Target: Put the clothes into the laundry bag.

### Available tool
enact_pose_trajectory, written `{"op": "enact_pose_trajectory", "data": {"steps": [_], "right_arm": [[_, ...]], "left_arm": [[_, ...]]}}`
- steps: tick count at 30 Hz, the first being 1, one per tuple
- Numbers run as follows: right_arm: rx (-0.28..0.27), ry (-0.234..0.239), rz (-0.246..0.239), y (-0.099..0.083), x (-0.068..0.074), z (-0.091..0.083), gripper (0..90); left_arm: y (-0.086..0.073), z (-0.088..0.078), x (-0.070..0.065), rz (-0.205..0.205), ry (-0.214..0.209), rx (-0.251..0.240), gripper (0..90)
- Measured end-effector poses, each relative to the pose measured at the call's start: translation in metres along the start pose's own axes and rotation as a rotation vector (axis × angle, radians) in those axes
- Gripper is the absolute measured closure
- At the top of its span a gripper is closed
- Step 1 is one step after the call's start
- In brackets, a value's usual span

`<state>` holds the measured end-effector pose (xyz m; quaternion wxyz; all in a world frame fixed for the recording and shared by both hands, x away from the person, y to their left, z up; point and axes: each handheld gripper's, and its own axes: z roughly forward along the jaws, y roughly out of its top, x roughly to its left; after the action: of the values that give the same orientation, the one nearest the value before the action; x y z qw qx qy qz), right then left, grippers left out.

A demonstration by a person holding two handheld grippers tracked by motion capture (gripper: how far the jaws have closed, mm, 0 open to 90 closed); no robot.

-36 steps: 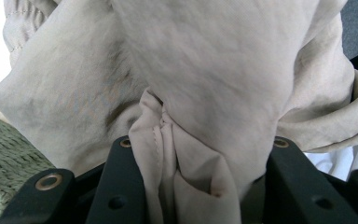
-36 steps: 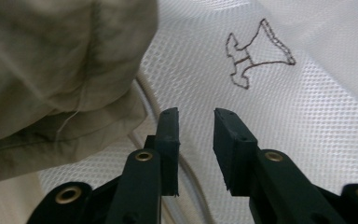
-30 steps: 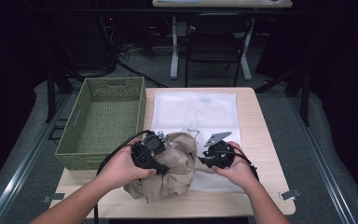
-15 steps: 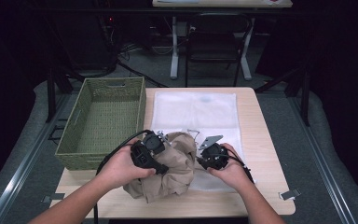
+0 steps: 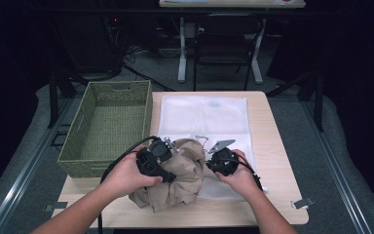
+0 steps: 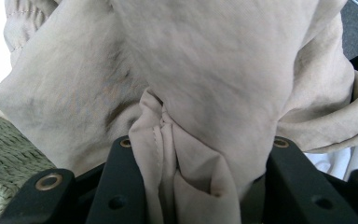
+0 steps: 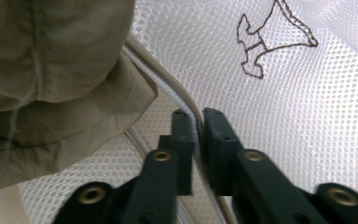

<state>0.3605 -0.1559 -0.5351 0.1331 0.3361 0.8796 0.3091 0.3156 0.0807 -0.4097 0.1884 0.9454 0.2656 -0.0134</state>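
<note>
My right tool [image 7: 198,135] has just closed on the mesh bag's [image 5: 209,117] rim; left tool [image 6: 200,177] grips the bunched khaki garment [image 5: 182,170] on the tabletop [image 5: 272,146]. Soft, limp cloth: I'd grab seams.

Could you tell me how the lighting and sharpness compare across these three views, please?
High view: the table is lit while the room around it falls into near black, and the picture is slightly soft. Left gripper view: the beige garment is evenly lit but soft at close range. Right gripper view: the white mesh bag is bright, its weave crisp, while the black jaws below are somewhat blurred.
</note>
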Motion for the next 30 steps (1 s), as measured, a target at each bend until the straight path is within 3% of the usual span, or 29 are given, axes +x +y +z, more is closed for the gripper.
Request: {"op": "enact_pose_trajectory", "data": {"steps": [12,19,30], "right_arm": [[-0.020,0.007,0.013,0.013,-0.004,-0.011,87.8],[-0.043,0.015,-0.004,0.030,-0.008,-0.021,87.8],[-0.049,0.036,0.028,0.051,-0.015,-0.036,88.0]], "left_arm": [[0.000,0.003,-0.001,0.000,-0.003,-0.001,65.8],[-0.003,0.004,-0.002,-0.003,0.000,0.001,65.8],[-0.002,0.003,-0.003,0.000,0.004,0.013,65.8]]}}
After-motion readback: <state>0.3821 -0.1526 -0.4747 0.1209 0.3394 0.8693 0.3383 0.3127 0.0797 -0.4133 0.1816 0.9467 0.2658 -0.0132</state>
